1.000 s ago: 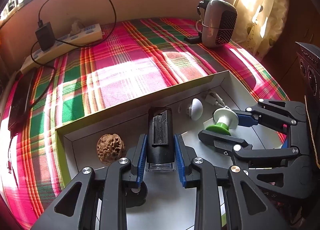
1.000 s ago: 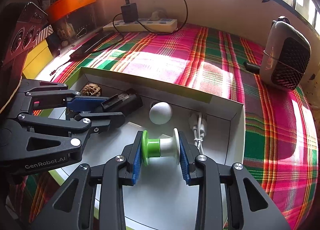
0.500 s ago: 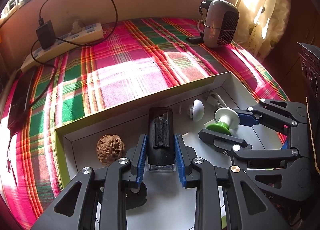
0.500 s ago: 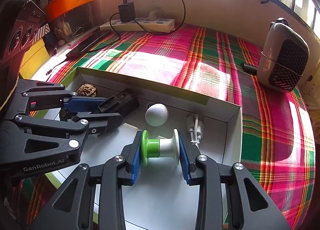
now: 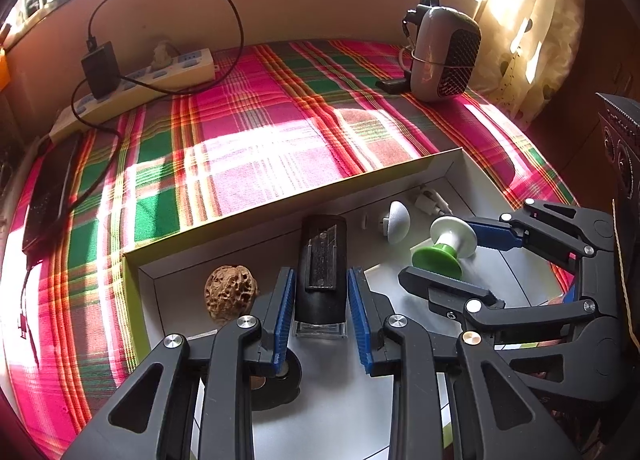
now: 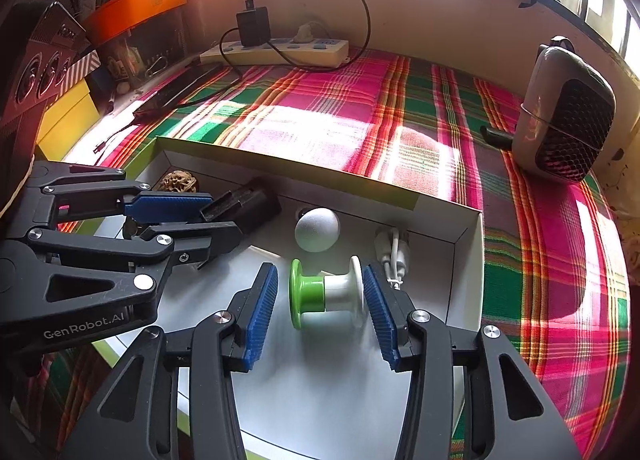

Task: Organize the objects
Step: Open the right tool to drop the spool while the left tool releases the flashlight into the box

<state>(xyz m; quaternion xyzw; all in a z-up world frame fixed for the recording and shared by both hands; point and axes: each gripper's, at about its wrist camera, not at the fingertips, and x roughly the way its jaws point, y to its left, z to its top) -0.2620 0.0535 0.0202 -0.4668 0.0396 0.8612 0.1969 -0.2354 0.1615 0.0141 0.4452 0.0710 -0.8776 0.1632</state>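
Both items are being set down inside the shallow white box [image 6: 468, 260], which lies at the near edge of the plaid-covered table [image 5: 248, 147]. The right tongs [image 6: 318, 302] are opening: a clear gap shows beside the green flange of the green-and-white spool [image 6: 326, 296], while the white flange sits just beside or touching the other pad, so the spool appears released, lying on the box floor near the box's right wall. Its long axis runs across the tongs, green end toward the box's left, white end toward the right wall.

The left tongs [image 5: 320, 308] are also opening, half wide, with the black clip-topped case [image 5: 320, 272] between the pads; slim gaps show on both sides. The case's long axis points toward the box's far wall, beside the walnut [image 5: 230, 294].

For a clean release, the tongs are best opened fully and then lifted straight back, so that neither the spool, likely to roll, nor the case is dragged.
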